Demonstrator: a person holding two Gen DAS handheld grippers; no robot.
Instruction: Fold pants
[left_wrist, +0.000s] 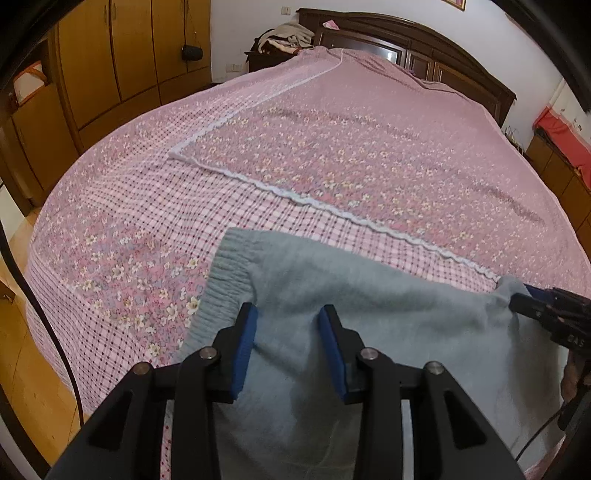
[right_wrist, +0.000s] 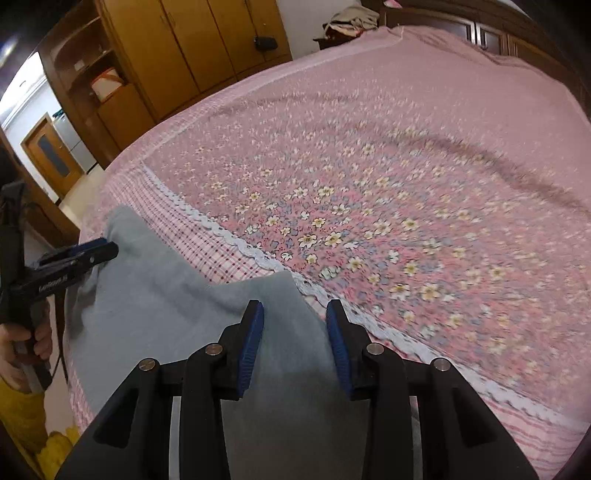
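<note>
Light grey-blue fleece pants (left_wrist: 369, 332) lie flat near the front edge of a bed, ribbed waistband (left_wrist: 225, 288) at the left. My left gripper (left_wrist: 288, 317) is open, its blue pads spread over the fabric by the waistband. My right gripper (right_wrist: 295, 314) is open over the pants' other end (right_wrist: 273, 295). The right gripper also shows at the right edge of the left wrist view (left_wrist: 521, 299), at the pants' far corner. The left gripper shows in the right wrist view (right_wrist: 107, 251) at the left, over the pants' edge.
The bed carries a pink floral and checked cover (left_wrist: 332, 155) with a white lace seam (left_wrist: 332, 210). Wooden wardrobes (left_wrist: 110, 62) stand at the left, a dark headboard (left_wrist: 424, 48) at the far end. A pile of clothes (left_wrist: 284, 37) lies beside it.
</note>
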